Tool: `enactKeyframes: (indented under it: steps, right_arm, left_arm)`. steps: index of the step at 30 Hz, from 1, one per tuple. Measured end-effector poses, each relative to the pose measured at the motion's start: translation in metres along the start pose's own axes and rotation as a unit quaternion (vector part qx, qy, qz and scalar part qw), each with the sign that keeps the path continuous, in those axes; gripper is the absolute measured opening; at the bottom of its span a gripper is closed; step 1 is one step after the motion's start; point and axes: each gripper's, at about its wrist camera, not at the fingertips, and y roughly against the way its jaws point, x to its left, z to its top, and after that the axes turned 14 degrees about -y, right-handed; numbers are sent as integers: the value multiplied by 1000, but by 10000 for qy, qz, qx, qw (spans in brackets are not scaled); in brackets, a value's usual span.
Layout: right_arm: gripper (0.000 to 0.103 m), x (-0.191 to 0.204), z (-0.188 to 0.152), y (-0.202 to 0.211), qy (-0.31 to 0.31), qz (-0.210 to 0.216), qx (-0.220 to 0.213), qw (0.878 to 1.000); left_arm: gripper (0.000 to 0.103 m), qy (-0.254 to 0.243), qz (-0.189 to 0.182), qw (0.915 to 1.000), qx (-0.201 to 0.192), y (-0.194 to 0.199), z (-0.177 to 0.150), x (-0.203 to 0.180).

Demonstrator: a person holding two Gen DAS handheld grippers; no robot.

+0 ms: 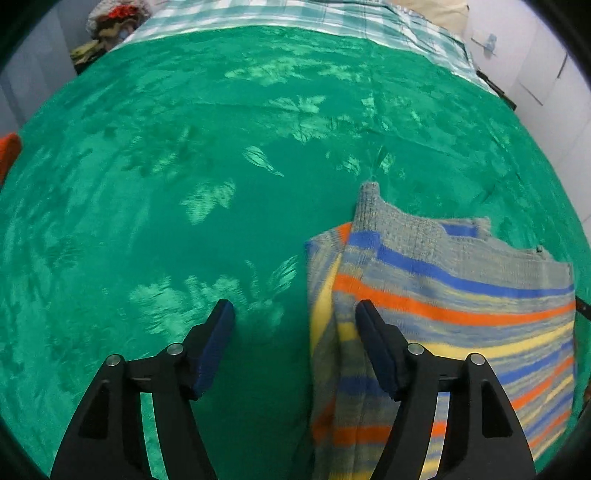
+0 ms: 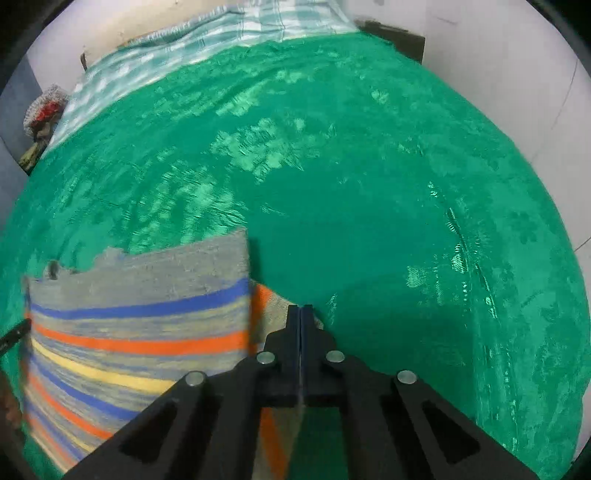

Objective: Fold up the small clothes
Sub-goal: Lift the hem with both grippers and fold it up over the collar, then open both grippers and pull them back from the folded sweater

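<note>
Your left gripper (image 1: 295, 314) stands wide open beside the grey knitted garment with blue, orange and yellow stripes (image 1: 461, 288) on the green leaf-patterned blanket (image 1: 221, 129), your right gripper (image 2: 301, 308) fully closed; no writing is legible.

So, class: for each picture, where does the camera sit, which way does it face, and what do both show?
Left wrist: on the left gripper, angled down at the green blanket; open jaws, striped knit garment at right.
Right wrist: on the right gripper, angled down; shut jaws at the garment's edge.
Shared: blanket, garment, checked sheet.
</note>
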Motion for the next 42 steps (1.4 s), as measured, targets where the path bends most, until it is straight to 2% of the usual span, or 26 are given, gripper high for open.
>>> enactKeyframes:
  steps: [2, 5, 8, 10, 11, 12, 13, 14, 17, 21, 25, 28, 29, 31, 33, 35, 42]
  right_arm:
    - [19, 1, -10, 24, 165, 146, -209, 9995]
    - [21, 14, -41, 65, 797, 400, -396, 9952]
    - [21, 26, -85, 89, 1213, 877, -127, 9887]
    - [21, 31, -122, 94, 1538, 1169, 156, 9810]
    - [20, 29, -145, 91, 1722, 1108, 344, 9782]
    - [20, 24, -160, 84, 1795, 962, 460, 9780]
    - [18, 16, -171, 74, 1779, 715, 567, 9798]
    - [18, 2, -182, 67, 1649, 489, 630, 9831]
    - [12, -26, -189, 72, 1283, 607, 437, 9889]
    - [11, -25, -188, 72, 1399, 437, 386, 9884]
    - [11, -30, -188, 72, 1328, 475, 357, 9894]
    - [11, -24, -190, 76, 1328, 314, 299, 9902]
    - [17, -23, -191, 81, 1253, 106, 250, 9917]
    - [28, -29, -197, 96, 1042, 48, 186, 9944]
    - [29, -38, -207, 113, 963, 76, 58, 9953]
    - [36, -47, -219, 126, 909, 101, -55, 9958]
    - [37, -66, -258, 147, 615, 202, -140, 9978]
  left_arm:
    - [70, -91, 112, 9997, -204, 22, -9, -2]
    - [70, -377, -15, 9975, -603, 60, -36, -20]
    - [70, -969, -278, 9917, -792, 79, -74, -52]
    - [70, -1367, -131, 9889, -575, 72, -104, -70]
    - [63, -1393, -21, 9896, -355, 63, -114, -70]
    - [58, -1295, 30, 9915, -97, 54, -124, -65]
    - [59, -997, -29, 9950, 38, 47, -138, -53]
    - [59, -808, -67, 9967, -8, 49, -145, -44]
    - [60, -716, 78, 9974, 25, 52, -151, -36]
    - [62, -771, 302, 9966, 31, 50, -153, -44]
    - [63, -574, 309, 9978, 102, 54, -158, -38]
    - [65, -536, 439, 9974, 175, 73, -170, -41]
    - [65, -540, 502, 9971, 184, 79, -172, -41]
    - [71, -620, 610, 9962, 83, 96, -181, -46]
    - [80, -665, 647, 9957, -58, 109, -187, -47]
    - [81, -694, 693, 9950, -182, 123, -195, -51]
    - [81, -678, 611, 9949, -426, 155, -209, -61]
